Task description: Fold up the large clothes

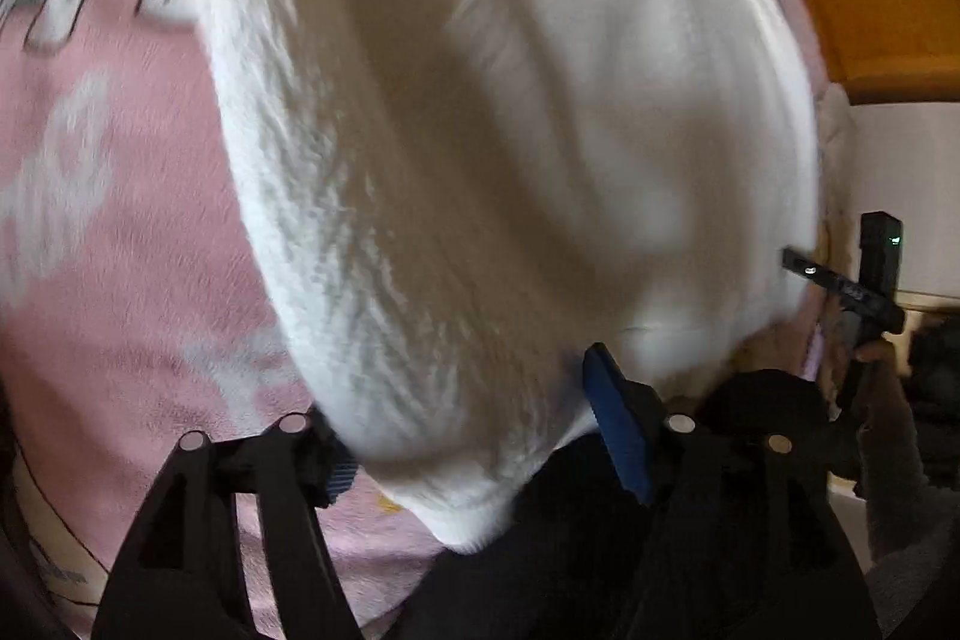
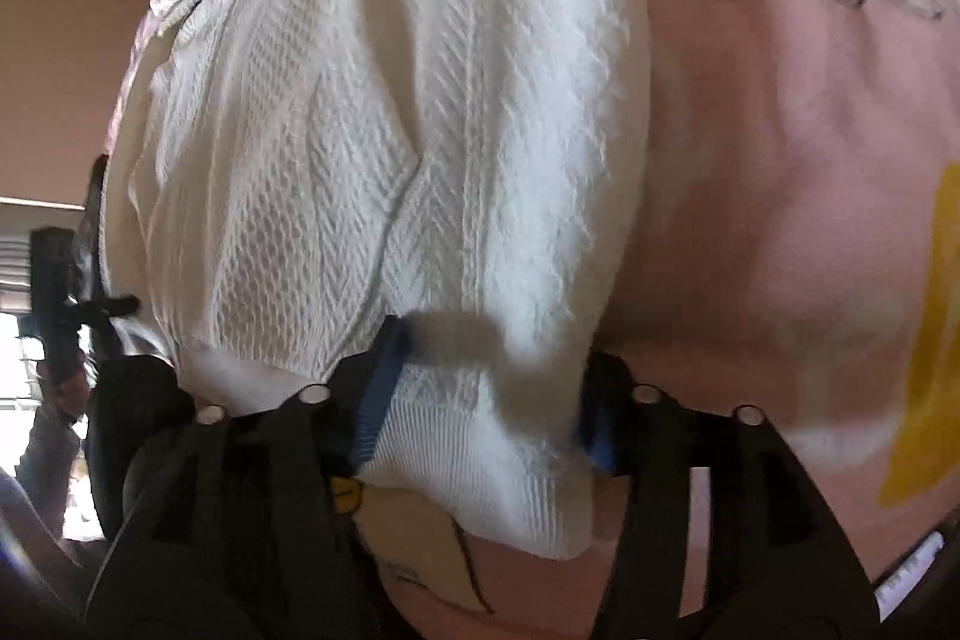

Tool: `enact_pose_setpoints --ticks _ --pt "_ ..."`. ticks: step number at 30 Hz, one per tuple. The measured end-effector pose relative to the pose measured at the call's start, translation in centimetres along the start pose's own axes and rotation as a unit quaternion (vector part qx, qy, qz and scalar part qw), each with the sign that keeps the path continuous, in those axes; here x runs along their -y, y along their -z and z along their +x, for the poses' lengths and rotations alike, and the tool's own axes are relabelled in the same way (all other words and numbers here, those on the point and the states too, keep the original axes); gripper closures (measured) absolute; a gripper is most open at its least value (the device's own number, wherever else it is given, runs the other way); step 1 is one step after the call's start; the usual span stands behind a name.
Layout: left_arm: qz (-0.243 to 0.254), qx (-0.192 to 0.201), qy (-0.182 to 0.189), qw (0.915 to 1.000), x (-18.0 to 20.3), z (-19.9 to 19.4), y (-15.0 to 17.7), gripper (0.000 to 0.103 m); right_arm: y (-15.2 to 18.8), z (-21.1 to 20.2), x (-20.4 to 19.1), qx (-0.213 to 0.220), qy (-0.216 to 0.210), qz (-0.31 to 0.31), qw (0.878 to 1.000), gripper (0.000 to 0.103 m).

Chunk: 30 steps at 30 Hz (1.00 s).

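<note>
Left wrist view first: I see the white knit sweater (image 1: 510, 172) lying on a pink printed blanket (image 1: 120, 232), its long axis running from the near hem straight away toward the top of the frame. On the left, the blanket shows pale cartoon figures; the picture is blurred. My left gripper (image 1: 474, 454) straddles the sweater's near corner. Its left pad is mostly hidden under the fabric edge, the blue right pad (image 1: 618, 430) stands clear of the knit with dark space around it, so I report these jaws as spread, with cloth between them but not pinched. At the far right a hand (image 1: 876, 358) holds the other gripper's handle.

Right wrist view: the same sweater (image 2: 390, 130) again runs lengthwise away from the camera, its cabled knit sharp, with the blanket (image 2: 780, 160) to its right. My right gripper (image 2: 480, 400) has the ribbed hem bunched between both blue pads (image 2: 378, 400), which press on it from either side; these jaws are pinching the hem.
</note>
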<state>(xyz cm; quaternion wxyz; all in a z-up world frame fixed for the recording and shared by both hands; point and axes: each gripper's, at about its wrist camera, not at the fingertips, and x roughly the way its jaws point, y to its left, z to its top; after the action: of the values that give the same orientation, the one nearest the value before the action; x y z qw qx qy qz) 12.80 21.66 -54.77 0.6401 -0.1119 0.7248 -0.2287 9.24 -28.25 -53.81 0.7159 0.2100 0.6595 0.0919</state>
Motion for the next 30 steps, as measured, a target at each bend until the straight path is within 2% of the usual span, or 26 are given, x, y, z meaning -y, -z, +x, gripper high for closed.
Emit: enact_pose_setpoints --ticks 1,2,3,4,5,6,7,10,14,19,27,30 --pt "-0.001 0.005 0.004 1.0000 -0.2 0.2 0.1 0.044 -0.1 0.2 0.0 0.002 -0.003 -0.002 1.000 0.050" --pt "-0.001 0.006 0.009 0.9999 -0.2 0.3 0.1 0.060 0.0 0.3 0.0 0.007 -0.001 -0.006 1.000 0.052" --pt "0.001 0.004 0.012 0.9999 -0.1 0.3 0.0 0.068 0.1 0.3 -0.1 0.010 0.002 -0.009 1.000 0.059" --pt "0.000 0.001 0.023 0.9997 0.0 0.3 -0.1 0.081 0.2 -0.1 -0.1 0.017 -0.001 -0.006 1.000 0.072" --pt "-0.004 0.004 0.031 0.9995 0.2 0.2 -0.3 0.084 0.4 -0.5 0.3 0.022 -0.012 0.007 1.000 0.078" --pt "-0.002 0.004 0.028 0.9996 0.3 0.1 -0.3 0.084 0.5 -0.9 0.6 0.027 -0.039 0.026 0.999 0.090" --pt "0.008 0.005 0.015 0.9998 0.9 0.0 -0.4 0.086 0.5 -1.3 0.8 0.028 -0.052 0.030 0.998 0.093" --pt "0.027 0.022 0.002 0.9994 2.8 -1.1 -0.8 0.087 0.3 -2.1 -0.8 0.042 -0.062 0.024 0.997 0.095" --pt "0.051 0.053 0.003 0.9973 5.3 -3.7 -2.1 0.087 -1.3 -4.4 -3.4 0.080 -0.131 0.032 0.988 0.095" --pt "0.094 0.111 0.008 0.9893 8.7 -8.8 -4.4 0.087 -4.7 -7.8 -6.0 0.115 -0.189 0.025 0.975 0.095" --pt "0.069 0.207 0.047 0.9748 7.1 -16.0 -9.6 0.087 -10.6 -15.3 -6.0 0.195 -0.227 0.023 0.954 0.095" --pt "0.071 0.248 0.053 0.9647 6.4 -18.0 -12.5 0.087 -13.9 -16.8 -6.3 0.218 -0.228 0.008 0.949 0.095"
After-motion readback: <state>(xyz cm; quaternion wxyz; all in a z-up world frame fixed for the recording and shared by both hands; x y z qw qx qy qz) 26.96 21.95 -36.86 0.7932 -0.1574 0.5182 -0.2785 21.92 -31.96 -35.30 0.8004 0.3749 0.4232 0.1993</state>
